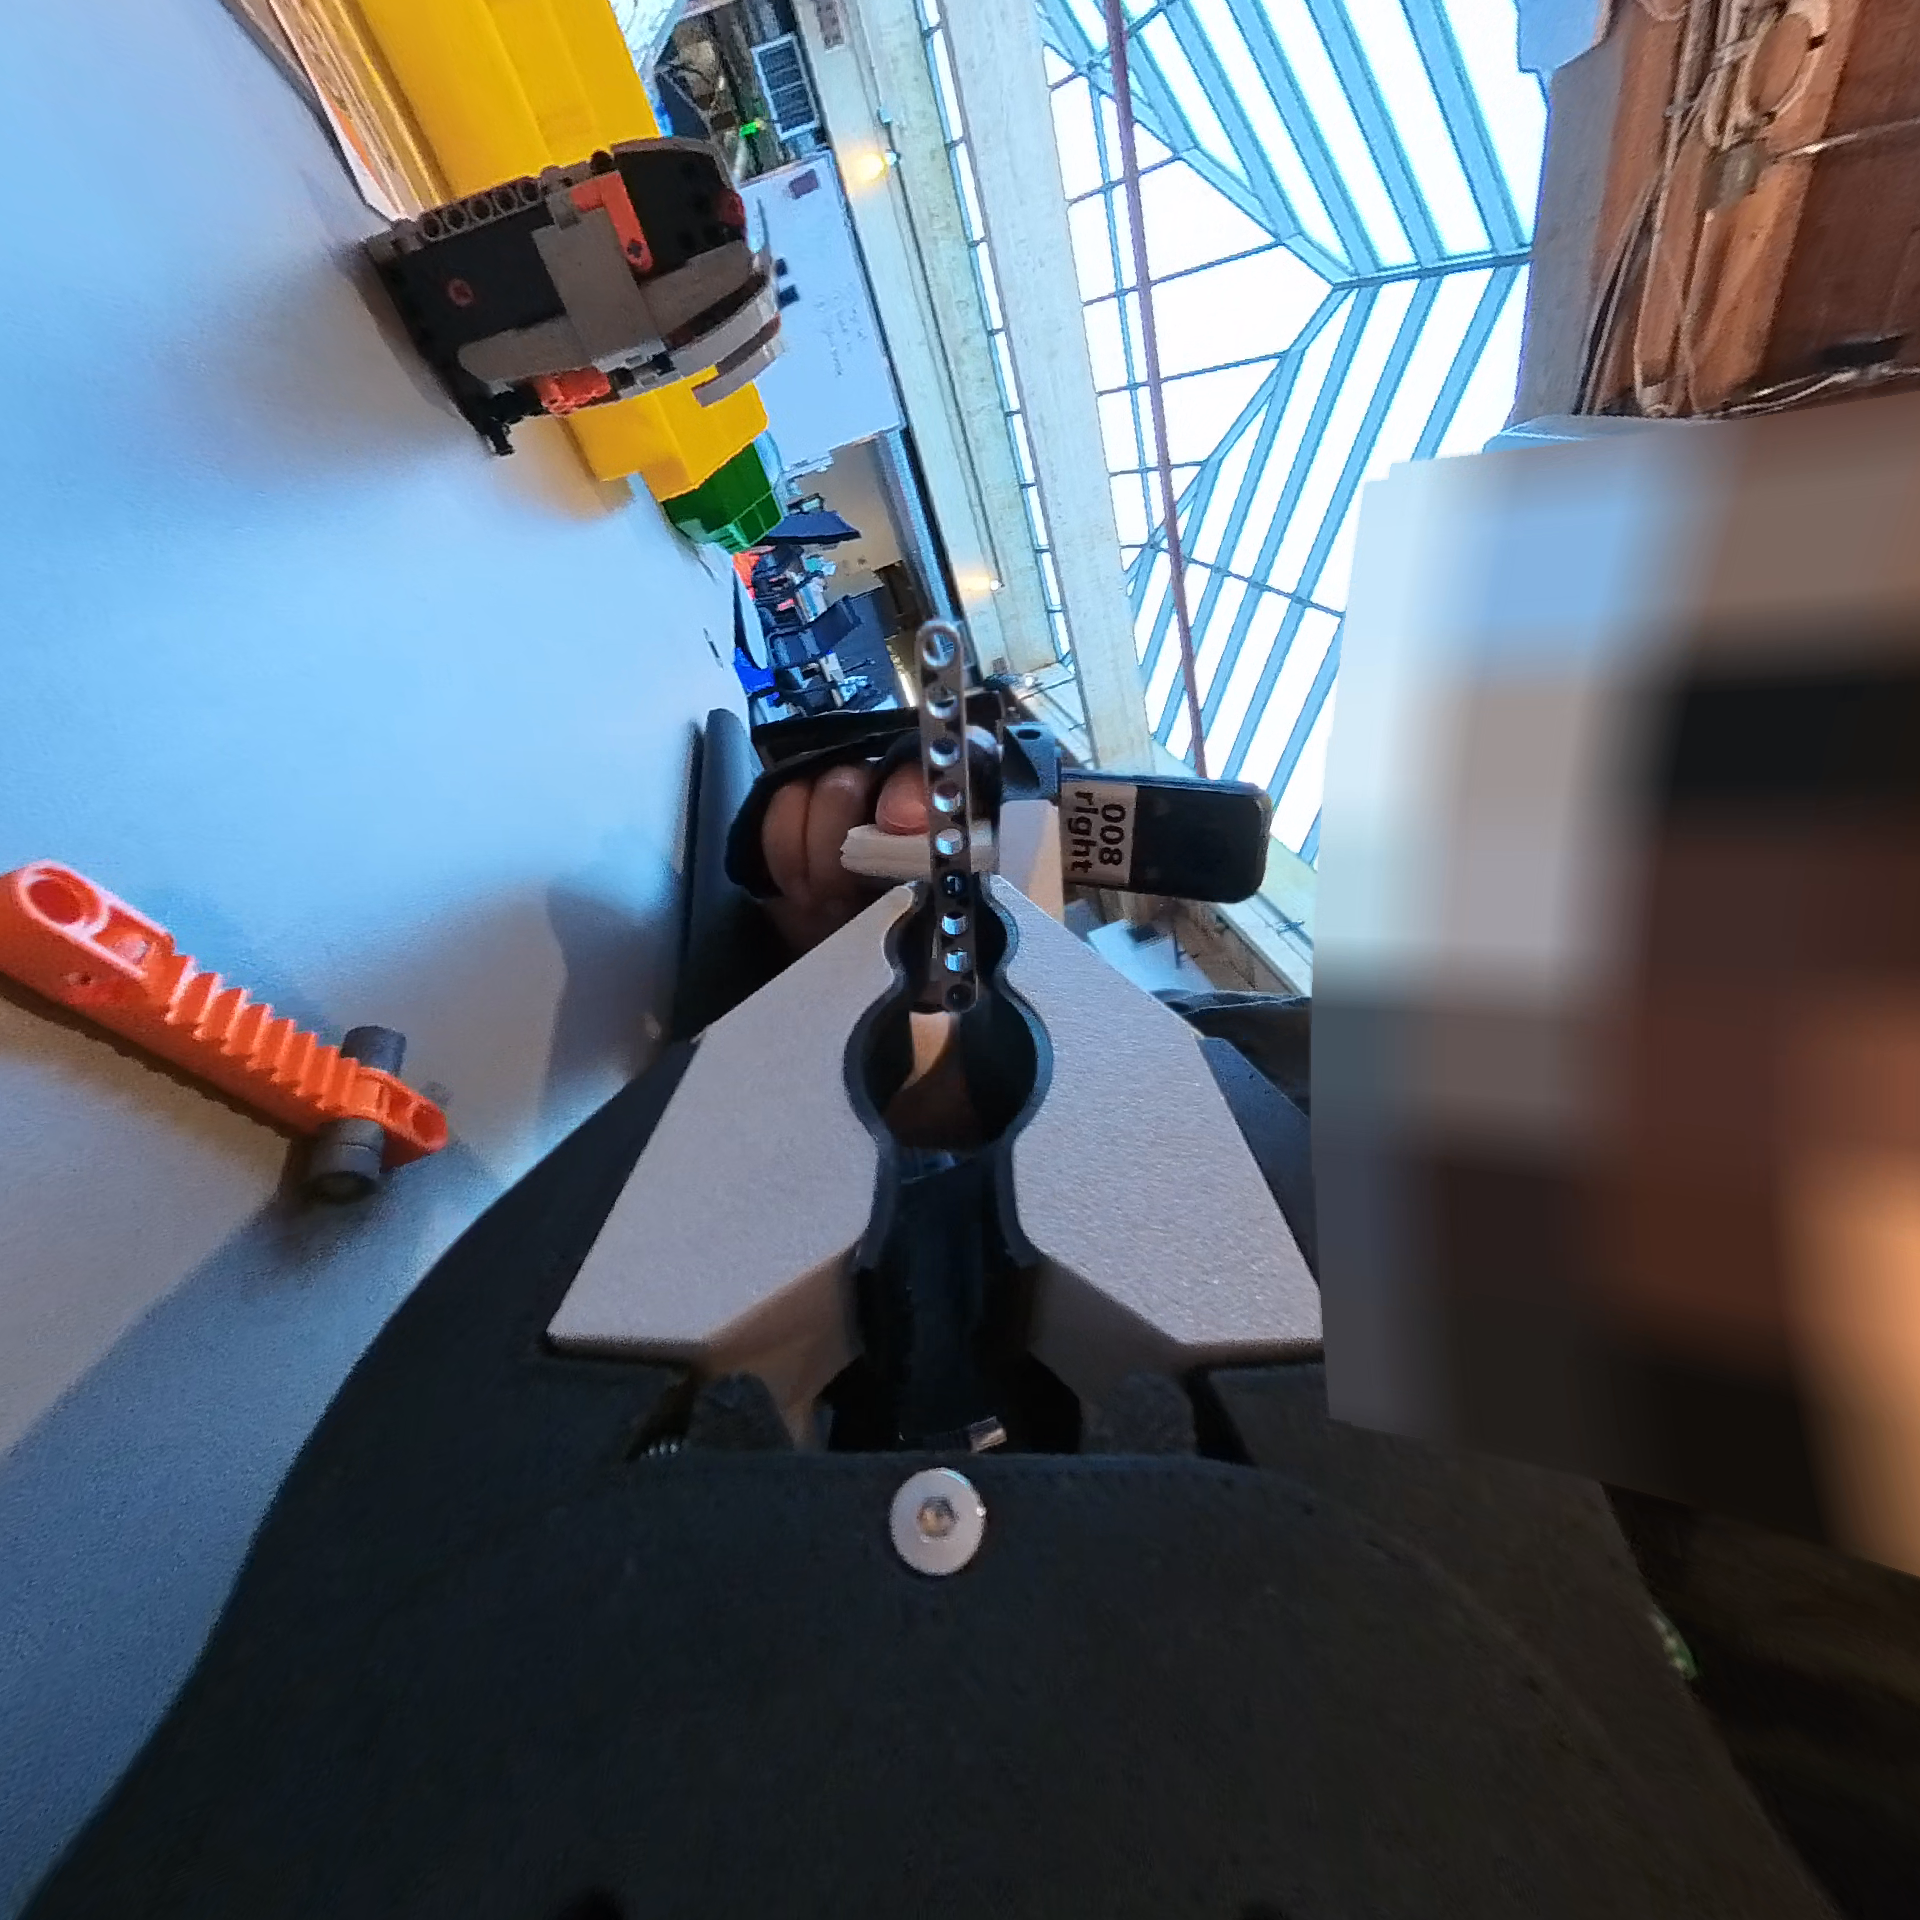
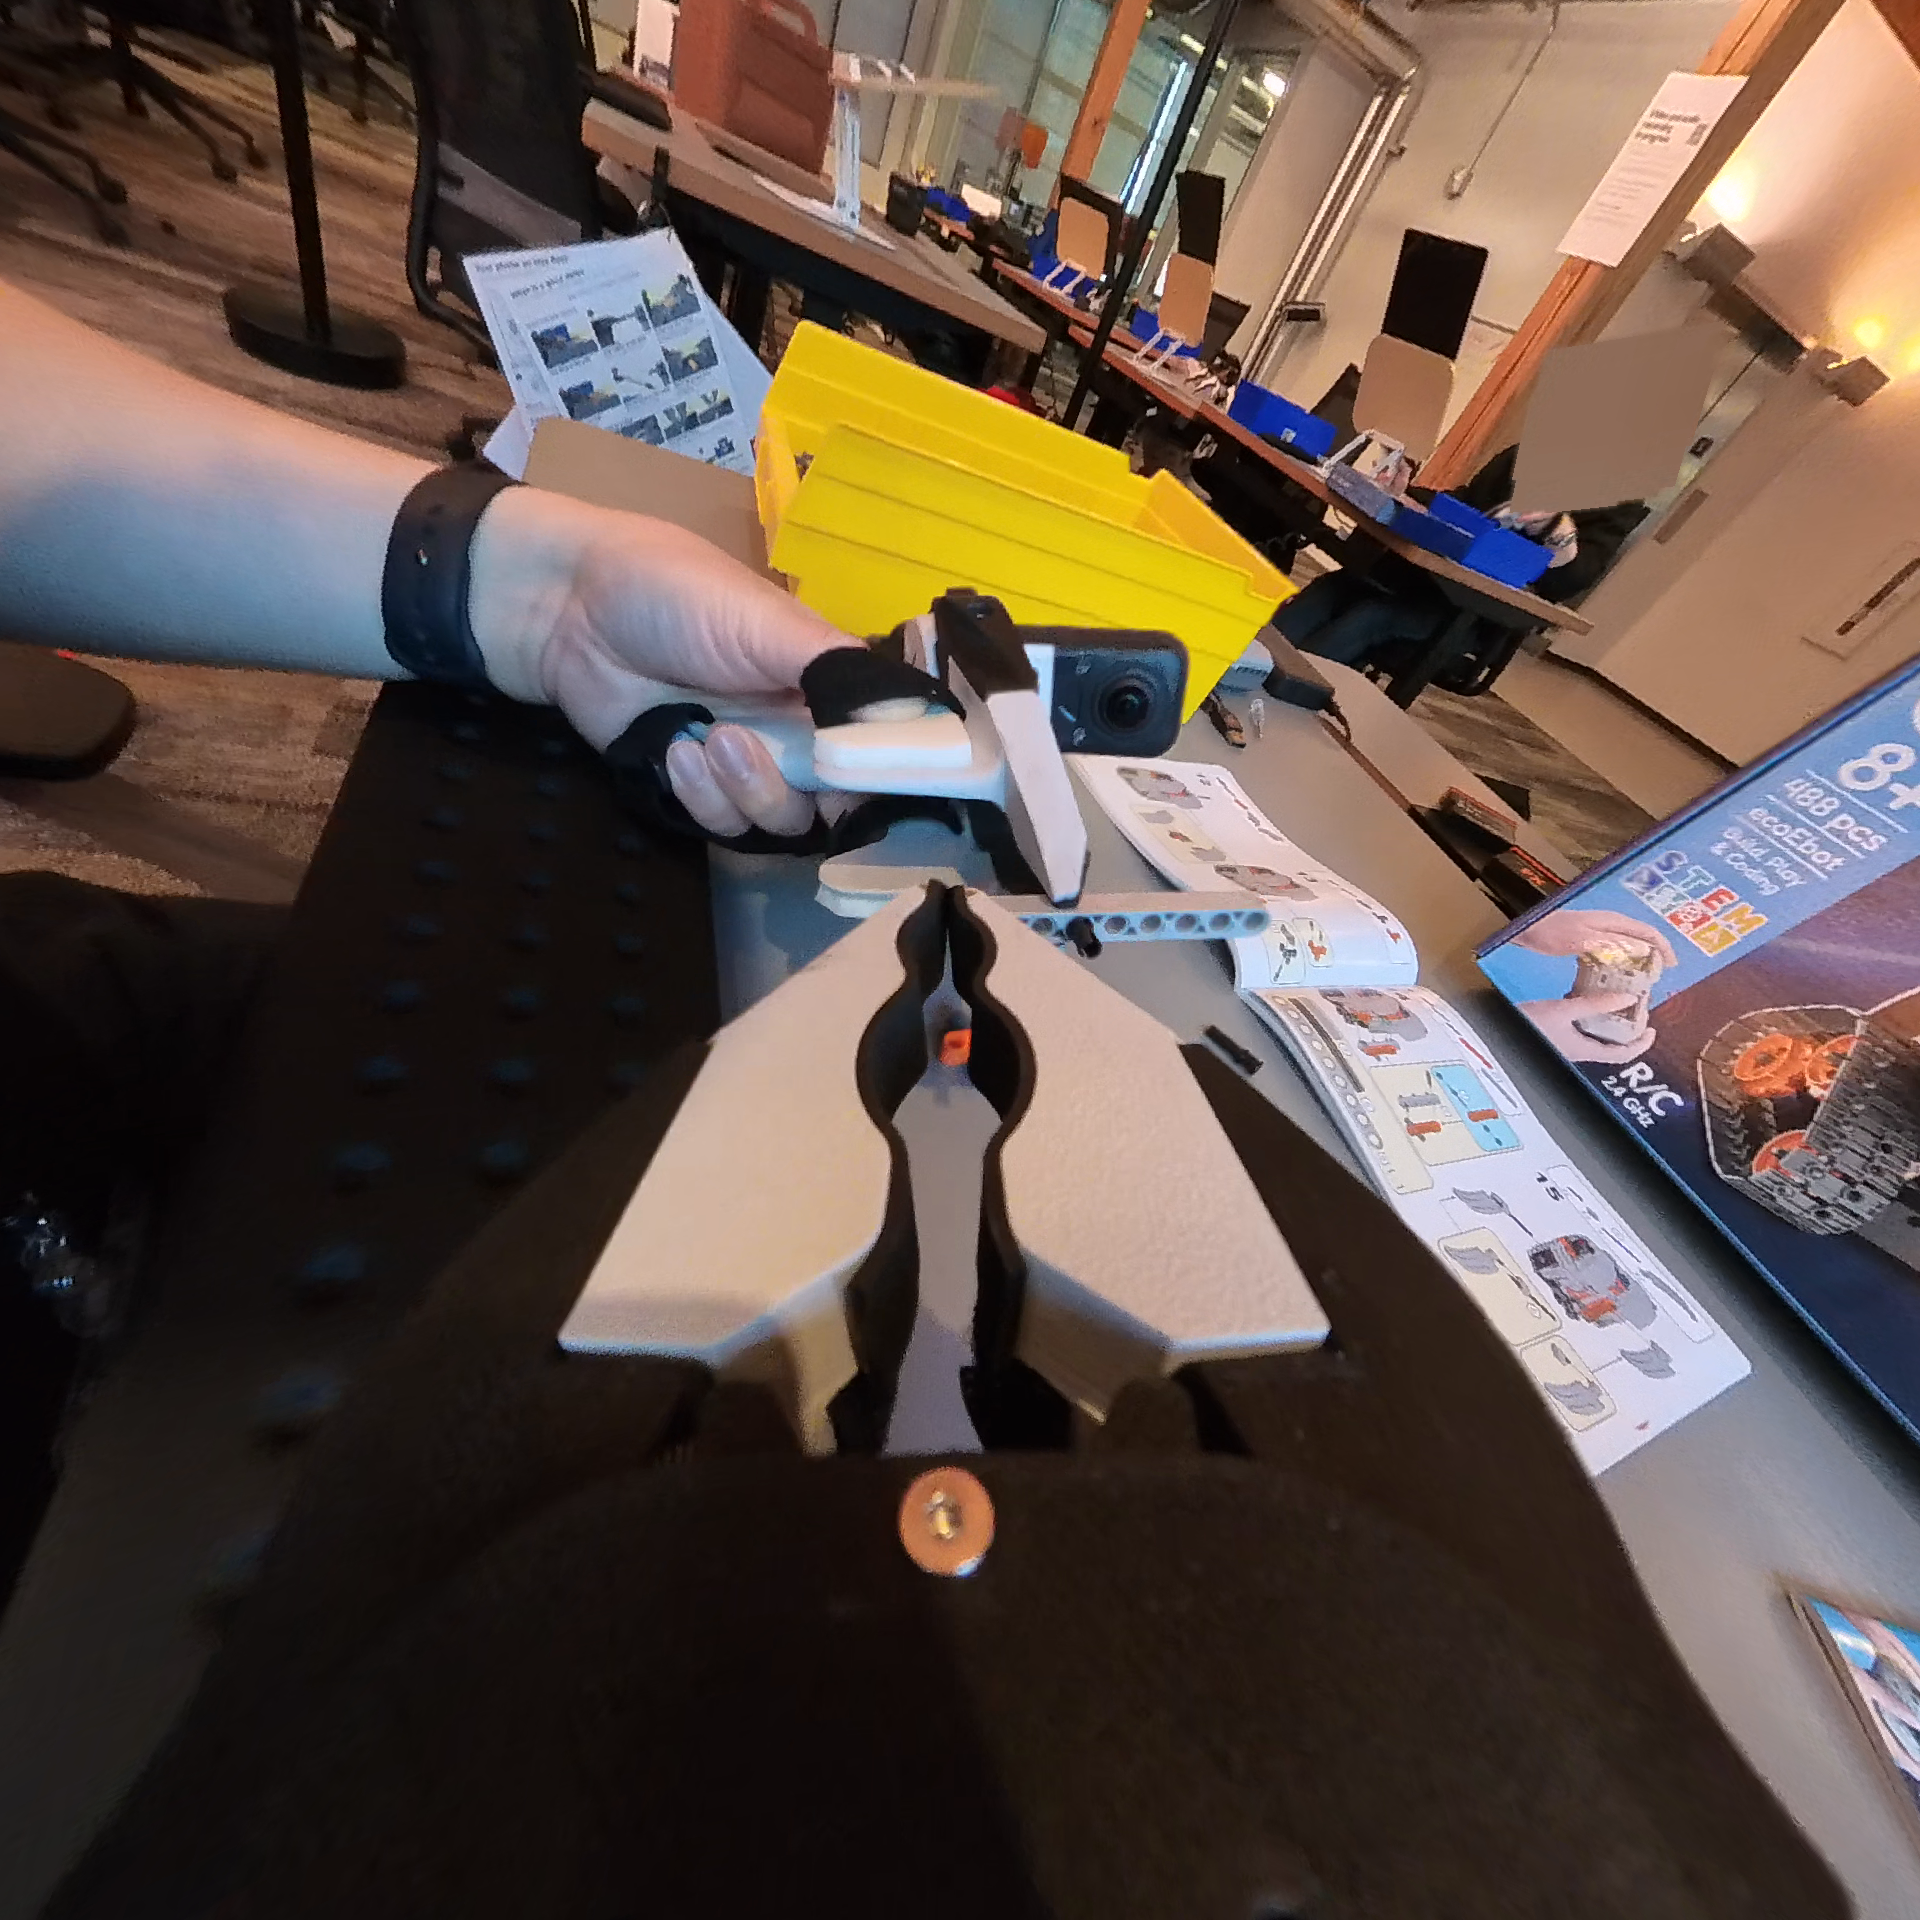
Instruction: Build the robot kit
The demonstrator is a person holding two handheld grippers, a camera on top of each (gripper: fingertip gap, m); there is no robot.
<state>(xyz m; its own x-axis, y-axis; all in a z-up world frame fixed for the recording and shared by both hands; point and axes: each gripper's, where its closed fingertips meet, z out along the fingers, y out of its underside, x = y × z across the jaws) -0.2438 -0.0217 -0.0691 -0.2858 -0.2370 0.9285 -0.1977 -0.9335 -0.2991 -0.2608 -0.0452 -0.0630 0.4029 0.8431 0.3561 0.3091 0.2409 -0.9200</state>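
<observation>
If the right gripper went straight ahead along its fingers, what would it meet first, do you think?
Probably the grey holed beam that the left gripper holds just past the right gripper tips; the depth between them is hard to judge.

Our left wrist view looks forward along the left claw (image 1: 940, 914), rolled sideways so the counter (image 1: 260, 675) stands at the left edge and the skylight fills the upper right. Our right wrist view sits level behind the right claw (image 2: 948, 914), facing across the counter (image 2: 1714, 1538) into the room. Both cameras ride close to their own fingertips. We share the grey holed beam (image 1: 948, 821) (image 2: 1153, 922), the yellow bins (image 1: 540, 135) (image 2: 987, 520), and each view catches the opposite claw.
</observation>
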